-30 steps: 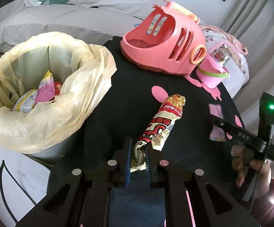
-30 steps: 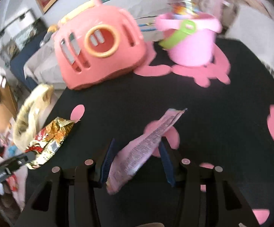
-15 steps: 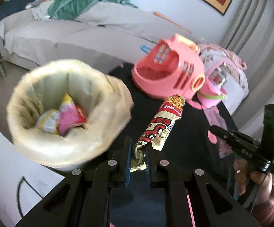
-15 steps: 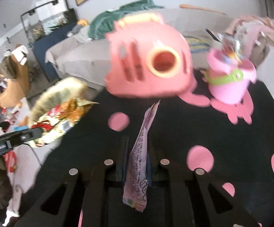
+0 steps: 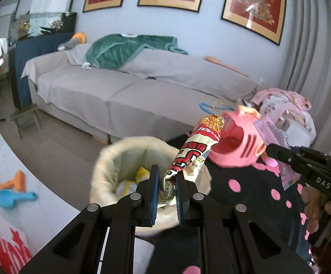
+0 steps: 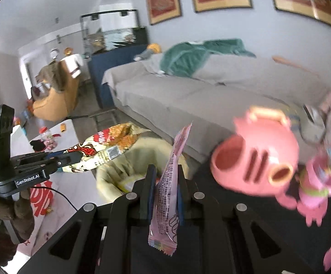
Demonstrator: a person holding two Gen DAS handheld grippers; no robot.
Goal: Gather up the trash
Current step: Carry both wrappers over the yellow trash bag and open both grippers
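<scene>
left claw [image 5: 167,185] clamping noodle packet [image 5: 196,150], right claw [image 6: 165,191] clamping pink wrapper [image 6: 168,187]

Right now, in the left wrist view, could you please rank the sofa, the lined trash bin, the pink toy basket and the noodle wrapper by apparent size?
1. Sofa, largest by far.
2. Lined trash bin.
3. Pink toy basket and noodle wrapper: alike; the wrapper sits nearer the camera, so I won't rank them.

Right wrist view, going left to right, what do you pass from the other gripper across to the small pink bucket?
Left gripper → noodle wrapper → bin → pink wrapper → pink basket → pink bucket.
</scene>
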